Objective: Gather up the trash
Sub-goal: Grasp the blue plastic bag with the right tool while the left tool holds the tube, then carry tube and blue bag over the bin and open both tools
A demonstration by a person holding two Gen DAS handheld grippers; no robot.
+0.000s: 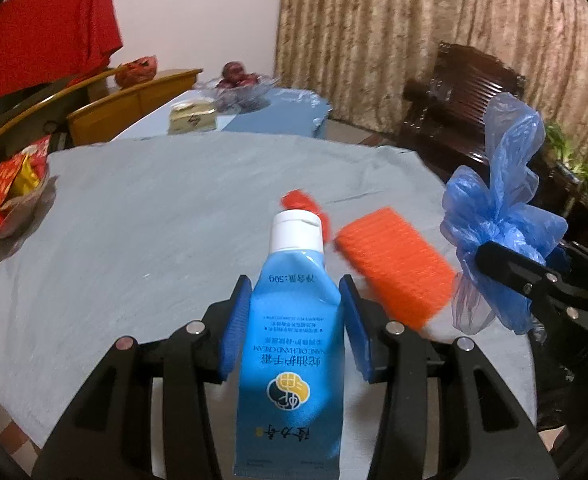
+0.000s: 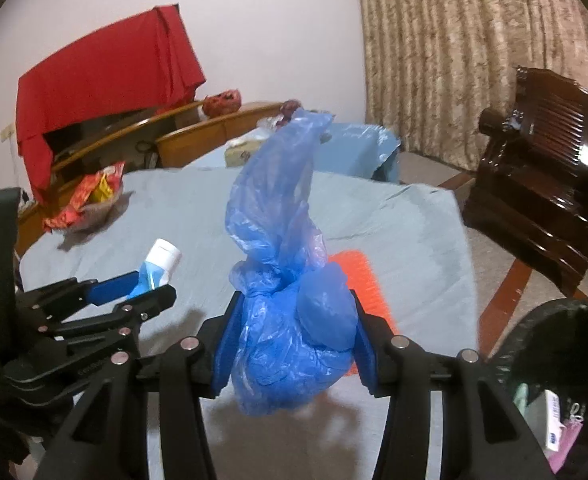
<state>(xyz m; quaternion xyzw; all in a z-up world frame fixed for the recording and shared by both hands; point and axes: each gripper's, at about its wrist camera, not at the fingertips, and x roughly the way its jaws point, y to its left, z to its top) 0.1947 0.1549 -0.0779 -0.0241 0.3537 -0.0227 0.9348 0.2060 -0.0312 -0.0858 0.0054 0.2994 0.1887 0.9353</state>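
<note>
My left gripper (image 1: 296,320) is shut on a blue hand-cream tube (image 1: 291,344) with a white cap, held above the grey-covered table (image 1: 153,220). The same tube (image 2: 158,266) shows at the left of the right wrist view, inside the left gripper (image 2: 133,288). My right gripper (image 2: 291,344) is shut on a crumpled blue plastic bag (image 2: 285,320) whose loose end sticks upward. In the left wrist view that bag (image 1: 502,216) hangs at the right, held by the right gripper (image 1: 506,264). An orange ribbed pad (image 1: 398,268) lies on the table beyond the tube.
A pile of red and yellow wrappers (image 1: 9,196) lies at the table's left edge. A dark wooden chair (image 2: 542,184) stands at the right. A black-lined bin (image 2: 550,380) with packaging inside sits at lower right. A tissue box (image 1: 191,118) and fruit bowl (image 1: 237,80) stand on a farther table.
</note>
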